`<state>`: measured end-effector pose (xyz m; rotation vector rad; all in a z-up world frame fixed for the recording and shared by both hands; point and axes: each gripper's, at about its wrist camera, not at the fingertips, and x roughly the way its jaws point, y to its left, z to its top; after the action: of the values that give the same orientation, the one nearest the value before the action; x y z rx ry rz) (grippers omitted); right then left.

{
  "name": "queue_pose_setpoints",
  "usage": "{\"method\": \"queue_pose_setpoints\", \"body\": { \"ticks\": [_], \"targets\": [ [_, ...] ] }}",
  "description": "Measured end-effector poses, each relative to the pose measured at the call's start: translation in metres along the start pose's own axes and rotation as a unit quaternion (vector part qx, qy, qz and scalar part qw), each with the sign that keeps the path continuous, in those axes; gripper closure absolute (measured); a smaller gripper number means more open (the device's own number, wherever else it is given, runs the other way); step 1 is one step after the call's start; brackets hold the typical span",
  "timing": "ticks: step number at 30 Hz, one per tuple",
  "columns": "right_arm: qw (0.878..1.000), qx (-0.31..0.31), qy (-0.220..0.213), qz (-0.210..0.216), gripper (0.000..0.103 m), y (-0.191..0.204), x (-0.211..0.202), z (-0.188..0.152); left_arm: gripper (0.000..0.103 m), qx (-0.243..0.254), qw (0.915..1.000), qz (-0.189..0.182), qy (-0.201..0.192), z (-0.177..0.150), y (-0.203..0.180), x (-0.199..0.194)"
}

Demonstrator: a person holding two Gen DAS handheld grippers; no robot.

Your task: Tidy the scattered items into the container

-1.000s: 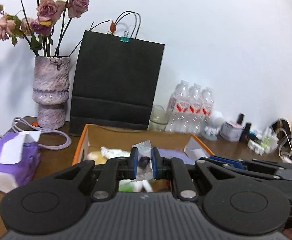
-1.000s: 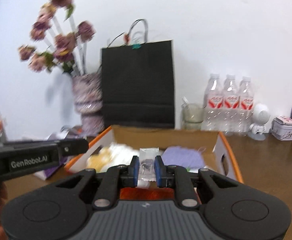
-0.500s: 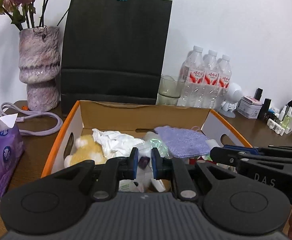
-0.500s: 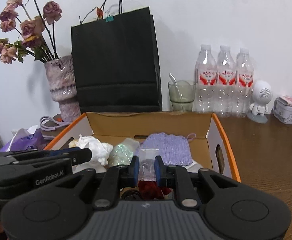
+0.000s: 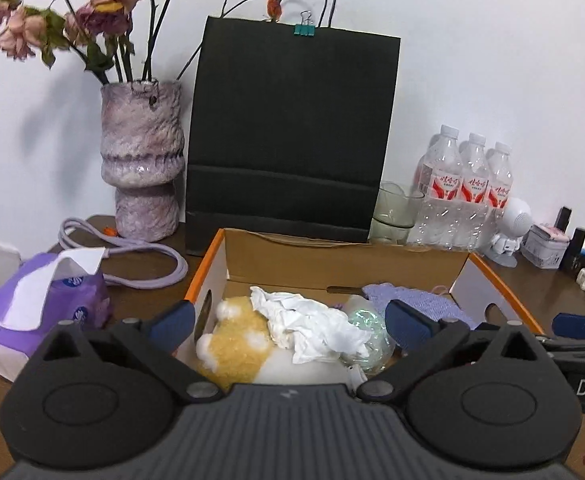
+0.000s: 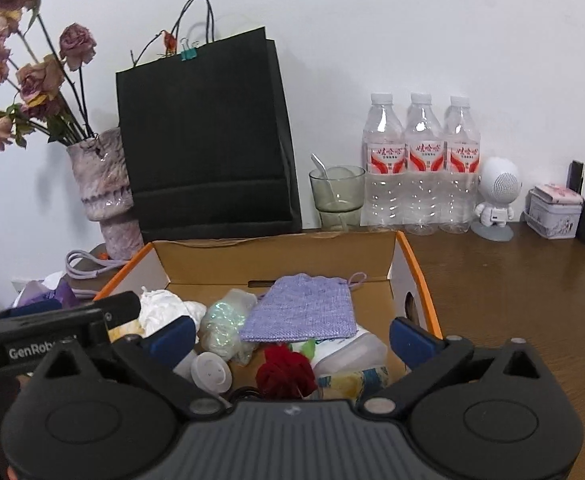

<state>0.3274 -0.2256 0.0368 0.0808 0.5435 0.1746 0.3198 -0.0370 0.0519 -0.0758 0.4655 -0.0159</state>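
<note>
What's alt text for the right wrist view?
The right gripper, jaws opening and holding nothing, hangs over a cardboard box containing a purple pouch, a red rose and crumpled tissue. Behind stand a black bag, water bottles and a vase.

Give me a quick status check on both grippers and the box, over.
Left gripper and right gripper opening, nothing between the jaws. Cardboard box below both, already holding a purple pouch and crumpled tissue. Nothing in the way.
</note>
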Motion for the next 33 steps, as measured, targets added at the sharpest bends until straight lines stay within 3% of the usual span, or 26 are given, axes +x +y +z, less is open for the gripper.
{"method": "queue_pose_setpoints", "body": {
  "ticks": [16,24,33],
  "targets": [
    [1.0,-0.006,-0.006,-0.006,0.0,0.001,-0.012,0.0,0.0,0.001,1.0,-0.006,0.002,0.001,-0.001,-0.003],
    [1.0,-0.011,-0.02,-0.006,0.0,0.006,-0.039,0.003,0.0,0.019,0.9996,0.002,-0.023,0.002,-0.005,-0.034],
    [0.999,-0.033,-0.026,-0.017,0.0,0.014,-0.08,-0.017,0.0,0.037,0.9992,-0.002,-0.016,-0.017,-0.003,-0.077]
  ]
}}
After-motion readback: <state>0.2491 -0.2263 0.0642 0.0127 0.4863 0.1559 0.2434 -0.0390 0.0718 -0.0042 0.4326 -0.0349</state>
